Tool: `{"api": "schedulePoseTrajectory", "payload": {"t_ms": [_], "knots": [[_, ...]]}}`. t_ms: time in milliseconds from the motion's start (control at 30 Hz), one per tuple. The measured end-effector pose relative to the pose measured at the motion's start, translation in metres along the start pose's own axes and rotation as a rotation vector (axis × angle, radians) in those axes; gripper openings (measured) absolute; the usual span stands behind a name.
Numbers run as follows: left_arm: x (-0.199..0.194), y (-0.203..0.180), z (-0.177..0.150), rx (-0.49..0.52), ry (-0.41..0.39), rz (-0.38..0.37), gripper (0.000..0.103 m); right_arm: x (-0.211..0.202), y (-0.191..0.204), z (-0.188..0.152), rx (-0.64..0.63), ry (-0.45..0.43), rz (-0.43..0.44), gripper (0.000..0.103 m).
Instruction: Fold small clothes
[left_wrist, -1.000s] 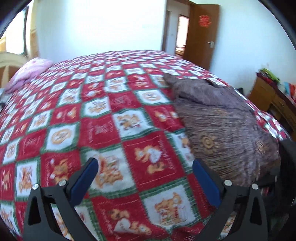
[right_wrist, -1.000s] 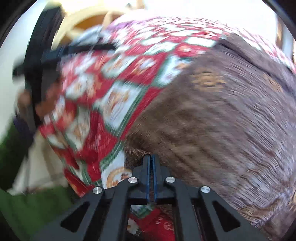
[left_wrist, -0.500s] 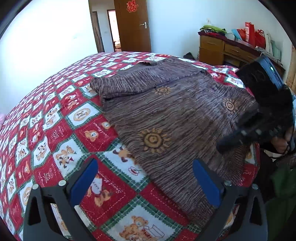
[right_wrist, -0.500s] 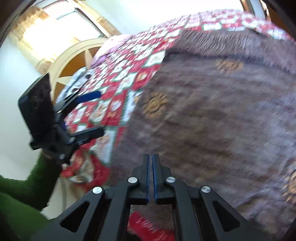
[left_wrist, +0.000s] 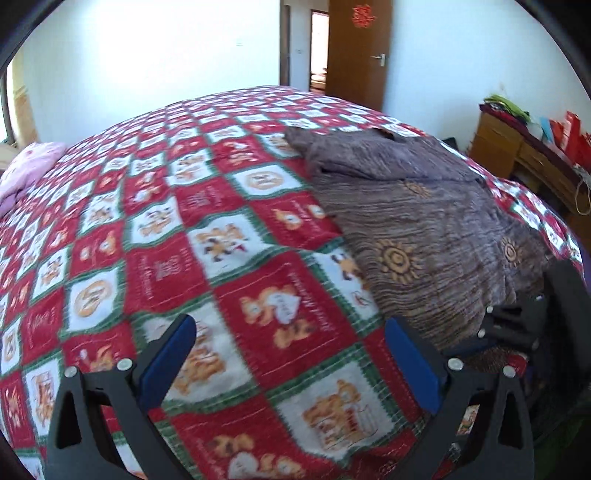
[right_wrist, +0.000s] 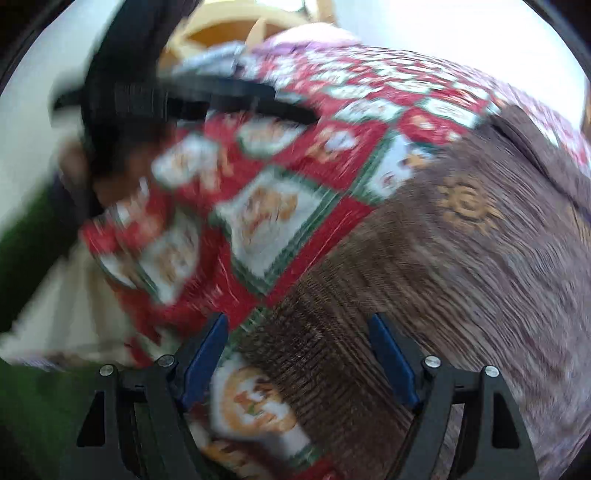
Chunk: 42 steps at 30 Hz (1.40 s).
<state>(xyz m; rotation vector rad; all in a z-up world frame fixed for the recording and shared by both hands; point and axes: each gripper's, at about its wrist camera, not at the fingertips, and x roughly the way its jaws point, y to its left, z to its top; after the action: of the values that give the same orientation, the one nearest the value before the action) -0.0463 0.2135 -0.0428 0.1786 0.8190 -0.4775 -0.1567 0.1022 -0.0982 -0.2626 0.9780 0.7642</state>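
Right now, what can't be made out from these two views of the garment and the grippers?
- Brown garment: near hem hidden behind the right gripper, left wrist view.
- Garment's far edge: motion-blurred, right wrist view.
- Left gripper: smeared dark shape, its fingers unreadable there.
- Dresser: cut off by the fisheye rim.

A brown streaked garment (left_wrist: 413, 221) with orange sun motifs lies spread flat on the bed's near corner.

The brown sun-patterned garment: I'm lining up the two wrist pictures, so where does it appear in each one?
Left wrist: the brown garment lies right of centre on the bedspread, reaching the right edge.
Right wrist: the brown garment fills the right and lower centre, under the open right tool.
Shared landmark: the red and white checked bedspread, left of the garment in both.
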Motion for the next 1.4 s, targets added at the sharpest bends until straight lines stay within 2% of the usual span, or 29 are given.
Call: {"api": "schedulePoseTrajectory", "payload": {"t_ms": [100, 133, 167, 200, 233, 267, 367, 433, 533, 667, 767, 867, 1033, 1100, 1200, 1233, 1300, 1333, 1367, 1400], "knots": [[-0.003, 0.001, 0.001, 0.010, -0.002, 0.019, 0.103, 0.005, 0.024, -0.011, -0.178, -0.005, -0.110, 0.079], [-0.003, 0.000, 0.001, 0.018, -0.003, 0.020, 0.103, 0.006, 0.030, -0.017, -0.229, 0.001, -0.145, 0.073], [-0.003, -0.003, 0.002, 0.026, -0.005, 0.021, 0.103, 0.003, 0.030, -0.019, -0.237, -0.003, -0.149, 0.058], [-0.001, -0.006, 0.003, 0.039, -0.009, 0.021, 0.103, -0.001, 0.025, -0.020, -0.215, -0.002, -0.145, 0.048], [-0.001, -0.007, 0.004, 0.050, -0.011, 0.016, 0.103, -0.007, 0.010, -0.018, -0.150, 0.005, -0.139, 0.023], [0.000, -0.011, 0.005, 0.064, -0.014, 0.007, 0.103, -0.014, -0.007, -0.015, -0.063, 0.004, -0.089, 0.013], [0.006, -0.025, 0.011, 0.124, -0.015, -0.044, 0.103, -0.040, -0.066, -0.018, 0.220, -0.058, 0.071, 0.013], [0.011, -0.040, 0.016, 0.194, -0.011, -0.086, 0.103, -0.055, -0.096, -0.023, 0.353, -0.118, 0.130, 0.013], [0.015, -0.060, 0.022, 0.304, -0.024, -0.111, 0.103, -0.071, -0.127, -0.029, 0.497, -0.192, 0.235, 0.013], [0.028, -0.087, 0.029, 0.429, 0.004, -0.189, 0.103, -0.078, -0.144, -0.034, 0.554, -0.207, 0.244, 0.013], [0.032, -0.112, 0.027, 0.615, -0.041, -0.197, 0.103, -0.083, -0.154, -0.037, 0.576, -0.197, 0.269, 0.013], [0.042, -0.136, 0.022, 0.813, -0.078, -0.215, 0.103, -0.084, -0.160, -0.039, 0.580, -0.176, 0.242, 0.013], [0.073, -0.159, 0.026, 0.980, 0.002, -0.358, 0.103, -0.089, -0.169, -0.043, 0.598, -0.183, 0.271, 0.013], [0.078, -0.161, 0.032, 0.992, -0.018, -0.430, 0.095, -0.095, -0.163, -0.041, 0.557, -0.177, 0.275, 0.013], [0.081, -0.167, 0.041, 0.994, -0.030, -0.571, 0.091, -0.100, -0.158, -0.036, 0.504, -0.170, 0.295, 0.013], [0.082, -0.169, 0.043, 0.991, -0.022, -0.588, 0.088, -0.104, -0.156, -0.034, 0.485, -0.175, 0.298, 0.013], [0.087, -0.173, 0.045, 0.965, 0.011, -0.642, 0.062, -0.109, -0.156, -0.033, 0.465, -0.182, 0.289, 0.013], [0.089, -0.174, 0.046, 0.935, 0.048, -0.687, 0.054, -0.111, -0.160, -0.033, 0.468, -0.185, 0.279, 0.015], [0.093, -0.174, 0.049, 0.902, 0.080, -0.723, 0.040, -0.112, -0.164, -0.034, 0.483, -0.188, 0.275, 0.016], [0.097, -0.174, 0.050, 0.864, 0.112, -0.747, 0.035, -0.113, -0.171, -0.036, 0.512, -0.189, 0.276, 0.016]]}}
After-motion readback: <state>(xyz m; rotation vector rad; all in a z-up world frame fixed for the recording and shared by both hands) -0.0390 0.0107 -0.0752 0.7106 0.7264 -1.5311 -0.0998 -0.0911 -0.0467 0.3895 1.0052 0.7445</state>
